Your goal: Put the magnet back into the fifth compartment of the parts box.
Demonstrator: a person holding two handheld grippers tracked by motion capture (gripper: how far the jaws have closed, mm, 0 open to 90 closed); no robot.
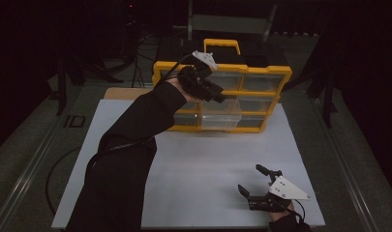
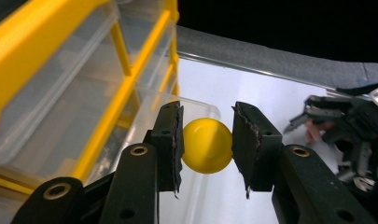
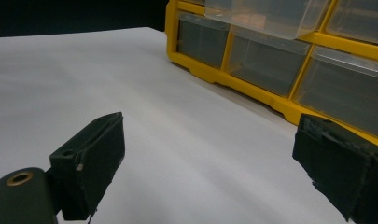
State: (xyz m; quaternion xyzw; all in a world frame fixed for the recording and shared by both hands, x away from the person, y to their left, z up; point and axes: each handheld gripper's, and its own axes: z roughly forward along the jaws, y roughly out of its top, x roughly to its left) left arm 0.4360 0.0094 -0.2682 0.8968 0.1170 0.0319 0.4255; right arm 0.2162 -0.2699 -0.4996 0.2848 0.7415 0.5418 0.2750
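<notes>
Fingers (image 2: 170,140) of left gripper (image 2: 206,147) pinch yellow ball (image 2: 206,145), seen in left gripper view, above pulled-out clear drawer (image 1: 221,113) of yellow organizer (image 1: 271,71); right gripper (image 1: 255,181) spread wide, empty.

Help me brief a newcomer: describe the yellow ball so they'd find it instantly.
Start at the yellow drawer cabinet at the white table's far edge. In front of it, the left gripper hangs above a pulled-out clear drawer. Between its black pads sits the yellow ball, the only round, opaque thing there.
</notes>
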